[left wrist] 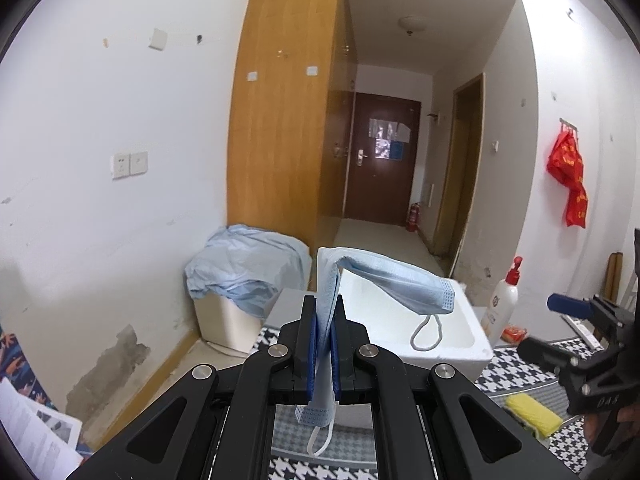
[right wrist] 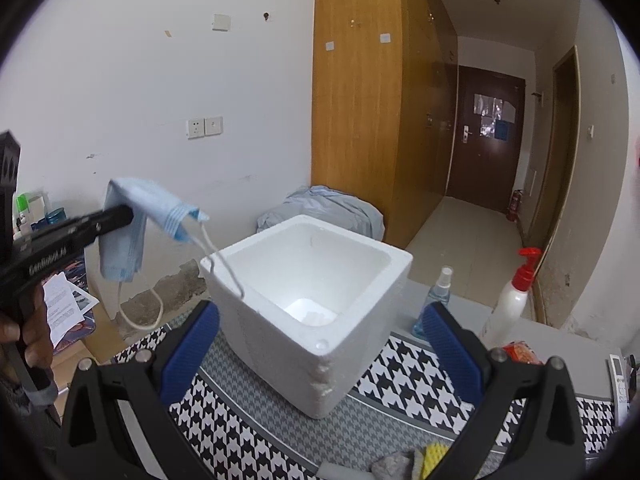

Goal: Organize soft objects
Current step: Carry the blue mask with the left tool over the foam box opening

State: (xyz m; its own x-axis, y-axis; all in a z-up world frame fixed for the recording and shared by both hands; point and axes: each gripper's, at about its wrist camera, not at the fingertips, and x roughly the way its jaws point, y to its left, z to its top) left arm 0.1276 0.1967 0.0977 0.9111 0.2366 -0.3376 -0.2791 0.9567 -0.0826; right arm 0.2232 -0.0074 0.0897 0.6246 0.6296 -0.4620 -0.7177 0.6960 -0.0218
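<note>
My left gripper (left wrist: 324,344) clamps the face mask (left wrist: 384,280), not yet in the foam box (right wrist: 320,364); right gripper (right wrist: 320,344) gapes empty, sponge (left wrist: 532,414) left.

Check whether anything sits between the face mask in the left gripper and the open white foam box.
Nothing visible does. The left gripper is shut on the face mask, held in the air beside the foam box. The box's top is open, with no lid, and the right gripper stands open on the near side, clear of the path.
</note>
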